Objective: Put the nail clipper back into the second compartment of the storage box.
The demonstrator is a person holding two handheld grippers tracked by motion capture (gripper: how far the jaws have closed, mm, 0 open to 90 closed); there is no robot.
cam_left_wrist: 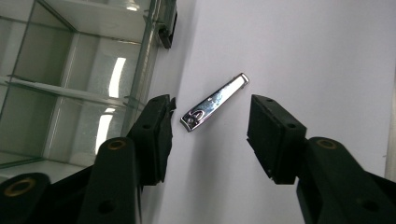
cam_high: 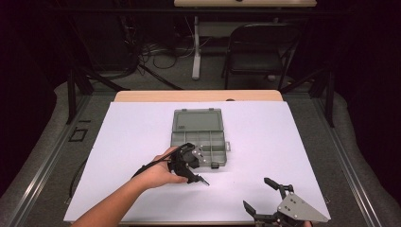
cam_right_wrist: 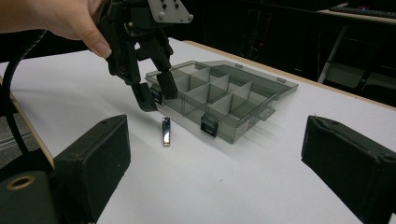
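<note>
Above the nail clipper [cam_left_wrist: 214,102], left gripper [cam_left_wrist: 210,126] tilted down, half-spread.

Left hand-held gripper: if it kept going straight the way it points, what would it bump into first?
Most likely the nail clipper, which lies on the white table between the open jaws of the left hand-held gripper, beside the box. How much of a gap remains is hard to judge.

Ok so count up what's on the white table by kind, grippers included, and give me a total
Nail clipper: 1
Grey compartment box, lid open: 1
Grippers: 2, the left gripper over the clipper and the right gripper at the near edge
Total: 4
</note>
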